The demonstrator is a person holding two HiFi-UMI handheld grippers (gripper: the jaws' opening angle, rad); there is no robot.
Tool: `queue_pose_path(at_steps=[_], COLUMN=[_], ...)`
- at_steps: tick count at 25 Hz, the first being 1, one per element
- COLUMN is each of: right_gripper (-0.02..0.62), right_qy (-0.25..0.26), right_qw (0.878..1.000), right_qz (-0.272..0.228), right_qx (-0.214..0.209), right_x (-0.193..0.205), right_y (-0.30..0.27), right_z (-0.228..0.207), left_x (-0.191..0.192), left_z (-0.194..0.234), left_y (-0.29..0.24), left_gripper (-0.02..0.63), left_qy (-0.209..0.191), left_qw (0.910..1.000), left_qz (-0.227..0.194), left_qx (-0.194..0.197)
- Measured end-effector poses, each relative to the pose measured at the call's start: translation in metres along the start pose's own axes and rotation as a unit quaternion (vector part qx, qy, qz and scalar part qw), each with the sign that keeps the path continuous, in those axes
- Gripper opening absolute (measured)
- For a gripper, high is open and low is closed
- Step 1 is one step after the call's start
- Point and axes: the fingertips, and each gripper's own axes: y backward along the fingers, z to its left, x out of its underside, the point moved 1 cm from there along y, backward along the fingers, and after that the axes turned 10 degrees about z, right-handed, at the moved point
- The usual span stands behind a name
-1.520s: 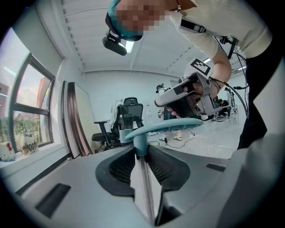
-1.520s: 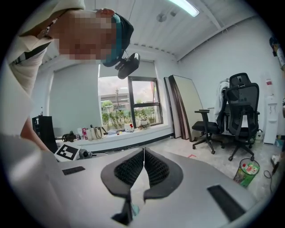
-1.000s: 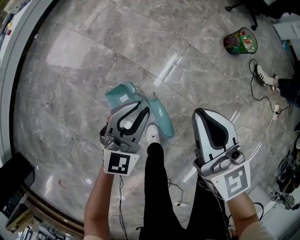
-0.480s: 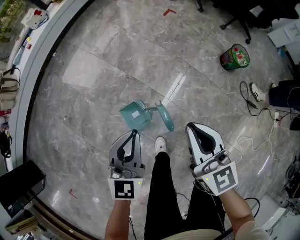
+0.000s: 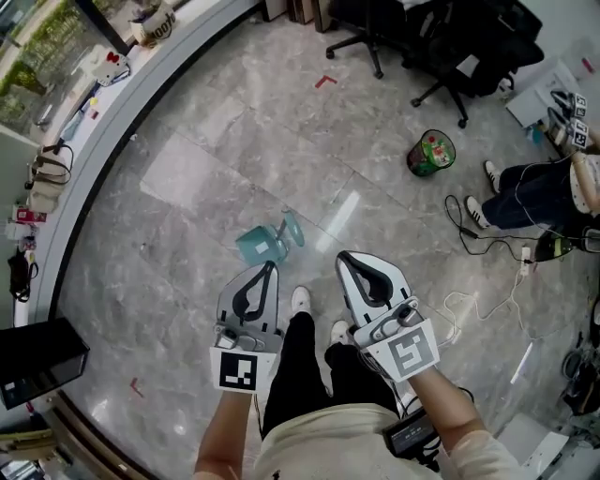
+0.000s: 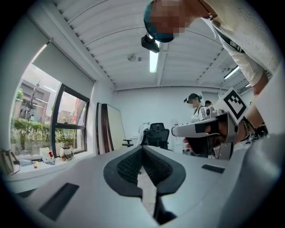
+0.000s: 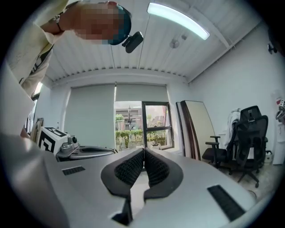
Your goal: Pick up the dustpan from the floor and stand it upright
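The dustpan (image 5: 265, 246), at twelve o'clock, looks like light, stiff plastic; take its handle (image 5: 293, 228). The left gripper (image 5: 272, 267) and right gripper (image 5: 346, 256) fingers sit closed, empty.

We find open floor (image 5: 202, 187) to the left, far side and right of the dustpan (image 5: 267, 244); our shoes (image 5: 300, 300) stand just near of it. Cables (image 5: 464, 302), a green bin (image 5: 430, 153) and a seated person's legs (image 5: 525, 197) crowd the right, office chairs (image 5: 370, 23) the far side, and a curved ledge (image 5: 103, 112) the left.

left gripper (image 5: 271, 270) off dustpan (image 5: 263, 246), now upright
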Motion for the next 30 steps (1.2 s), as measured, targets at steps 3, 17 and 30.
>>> queue_pose_path(at_steps=[3,17,30], right_gripper=[0.017,0.017,0.017], right_qy=[0.015,0.033,0.052], right_qw=[0.999,0.997,0.998], right_qz=[-0.027,-0.056,-0.03], right_qx=[0.006,-0.045,-0.035], right_x=[-0.024,-0.054,-0.041], right_y=[0.049,0.204,0.222], right_z=[0.002,0.048,0.086], left_x=[-0.037,-0.071,-0.086], left_z=[-0.035,-0.161,-0.165], left_y=[0.023,0.143,0.181], left_gripper=[0.011,0.011,0.011], left_qy=[0.003,0.006,-0.025], left_qw=[0.9998,0.9959,0.9965], left_qz=[-0.017,-0.053,-0.068], left_qx=[-0.011,-0.073,-0.041])
